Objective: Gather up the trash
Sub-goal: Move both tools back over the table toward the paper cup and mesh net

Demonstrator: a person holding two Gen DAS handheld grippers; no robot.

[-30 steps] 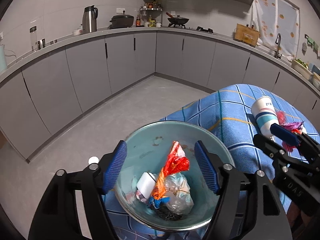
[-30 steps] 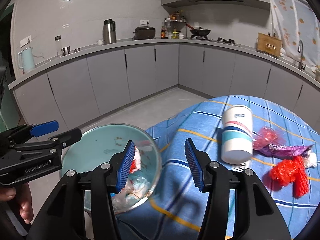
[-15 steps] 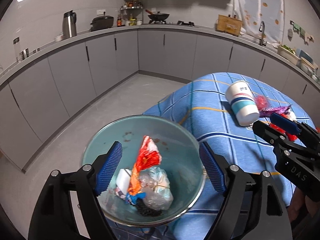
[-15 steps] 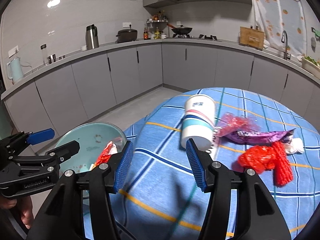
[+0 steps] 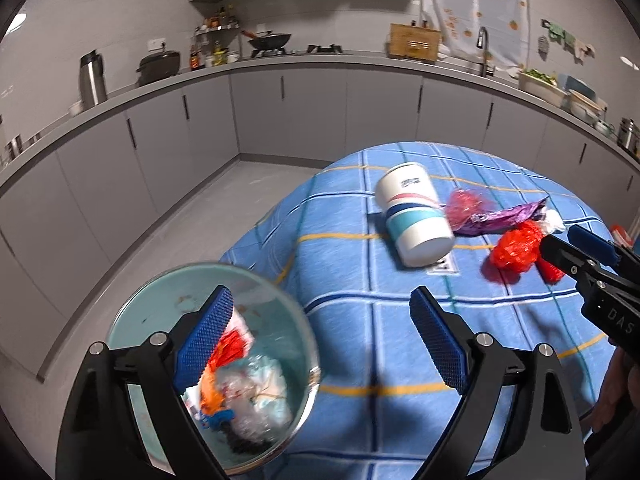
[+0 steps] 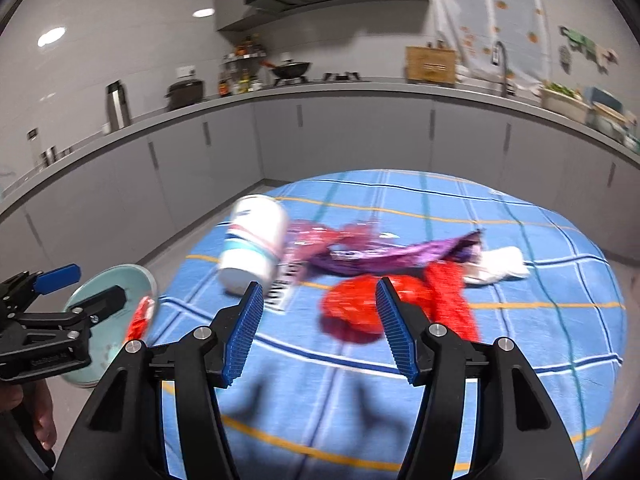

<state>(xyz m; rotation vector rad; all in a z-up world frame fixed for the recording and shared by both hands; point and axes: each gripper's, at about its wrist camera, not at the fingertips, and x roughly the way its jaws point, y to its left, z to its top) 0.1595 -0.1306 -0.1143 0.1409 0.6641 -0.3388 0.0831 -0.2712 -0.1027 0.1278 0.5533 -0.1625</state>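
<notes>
Right gripper (image 6: 319,330) aimed down at the blue checked tablecloth (image 6: 520,360), jaws about half apart and empty, nothing between the pads. Directly beyond the fingertips, slightly right of centre: red mesh wrapper (image 6: 360,312), crumpled, with a redder strip trailing off to the right. Behind it, farther off: purple foil wrapper (image 6: 384,258), long axis running left to right across the cloth, a white scrap (image 6: 502,266) at its right end. Left of both: paper cup (image 6: 252,250) on its side, open end toward the near left; apparently touching the pink crinkled plastic (image 6: 320,236) beside it, though motion blur leaves that uncertain. Left gripper (image 5: 322,344) well left of all this, jaws opening, already wide, nothing held; left finger over the teal bin (image 5: 160,304), right finger over bare cloth. Bin standing off the near-left corner of the table, already holding an orange-red wrapper, clear plastic and a white bit. Nearest loose piece to any fingers: the red mesh wrapper, straight ahead of the right gripper; cup nearer the left gripper but still far ahead and right of it. Likely next: right gripper forward and down onto the red mesh, pads straddling its bunched middle.
</notes>
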